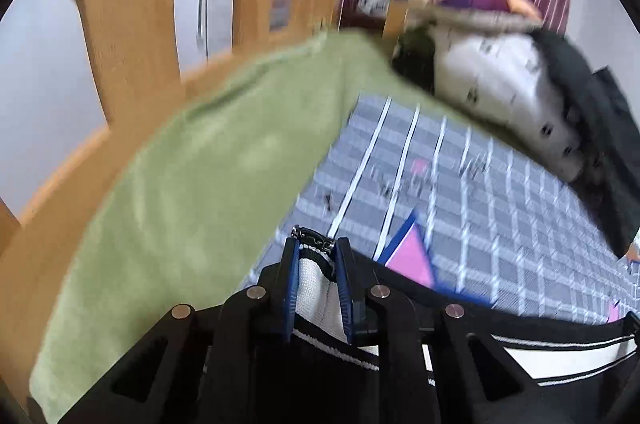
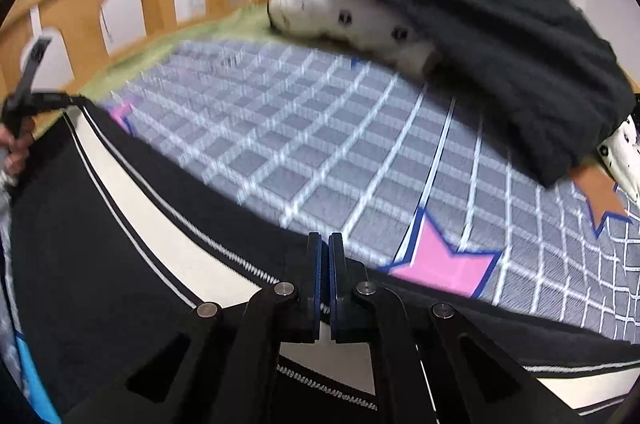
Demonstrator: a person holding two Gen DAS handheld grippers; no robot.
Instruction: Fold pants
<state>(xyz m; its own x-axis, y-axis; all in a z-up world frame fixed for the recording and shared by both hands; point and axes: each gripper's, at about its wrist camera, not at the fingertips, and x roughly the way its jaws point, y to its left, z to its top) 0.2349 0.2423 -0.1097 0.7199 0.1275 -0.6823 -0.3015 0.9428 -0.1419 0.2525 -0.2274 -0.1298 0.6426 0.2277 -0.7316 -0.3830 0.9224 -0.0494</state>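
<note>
- Pants (image 2: 120, 224) are held stretched just above the checked bedsheet (image 2: 320, 128).
- Left gripper (image 1: 316, 248) is clamped on pants' white band.
- Right gripper (image 2: 325, 244) is pinched on pants' black edge.

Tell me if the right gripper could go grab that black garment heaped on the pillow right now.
Probably not yet. The right gripper is shut on the pants, stretched across to the left gripper. The checked bedspread up to the black garment looks clear, but it must release first.
</note>
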